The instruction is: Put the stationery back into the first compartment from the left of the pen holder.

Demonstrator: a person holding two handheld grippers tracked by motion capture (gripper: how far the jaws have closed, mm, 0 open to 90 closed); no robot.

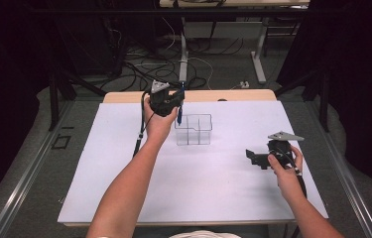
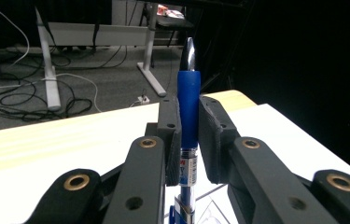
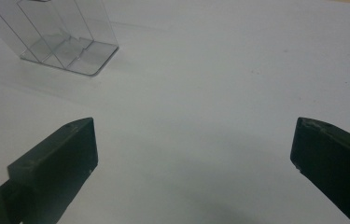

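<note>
My left gripper (image 1: 177, 99) is raised over the far middle of the white table, shut on a blue pen (image 1: 179, 114) that hangs upright just above the left rim of a clear divided plastic holder (image 1: 194, 130). In the left gripper view the pen (image 2: 189, 88) stands clamped between both pads of the left gripper (image 2: 189, 116), its silver tip pointing up. My right gripper (image 1: 256, 157) rests low at the table's right side, held by a hand. Its jaws stand wide apart with nothing between them in the right gripper view (image 3: 193, 140), and the clear holder (image 3: 67, 42) shows at the upper left.
The white tabletop (image 1: 124, 188) has a wooden strip (image 1: 213, 95) along its far edge. Beyond that lie cables on the floor (image 1: 144, 67) and metal desk legs (image 1: 259, 59). A black cable (image 1: 140, 131) trails from the left gripper along the forearm.
</note>
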